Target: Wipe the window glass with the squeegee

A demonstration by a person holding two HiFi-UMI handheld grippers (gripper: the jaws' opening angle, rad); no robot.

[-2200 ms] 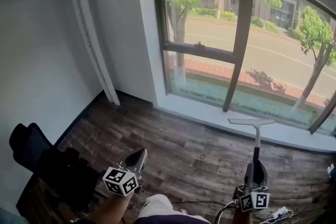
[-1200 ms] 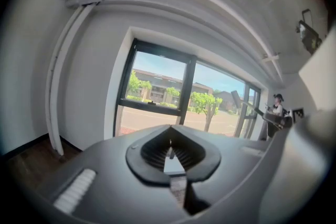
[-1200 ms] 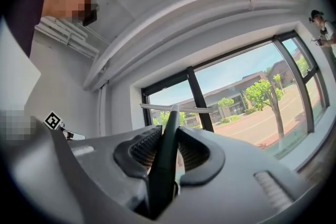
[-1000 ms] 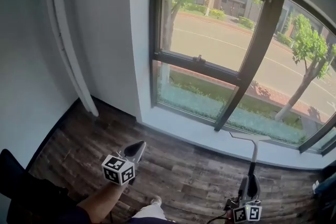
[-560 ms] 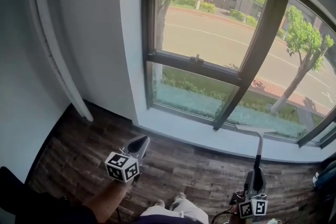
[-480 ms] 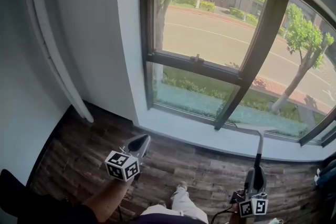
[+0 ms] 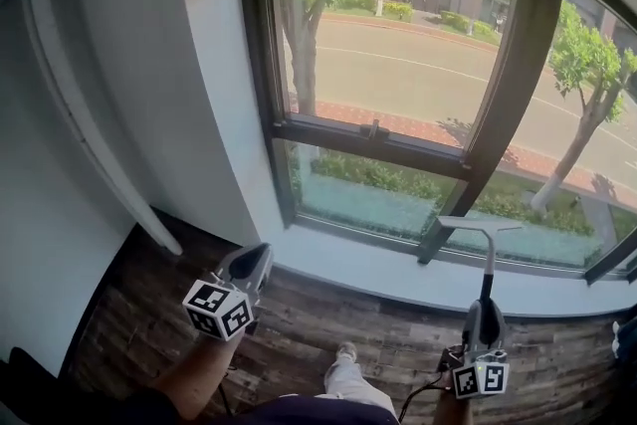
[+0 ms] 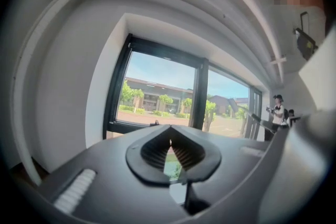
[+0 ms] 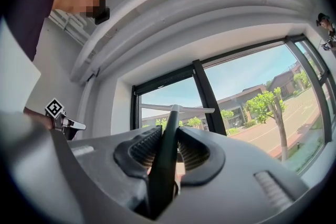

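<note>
One squeegee and two claws before the dark-framed window.
The right claw, low right of the frame, is clamped on the dark handle of the white T-headed squeegee. The handle's foot is hidden inside the claw, and whether the blade touches glass cannot be told (it overlaps the lower pane beside the slanted frame bar). The left claw, lower left over the wooden plank floor, is closed on nothing. The window's right side is cut off. Against half a second ago, the window looms larger.
</note>
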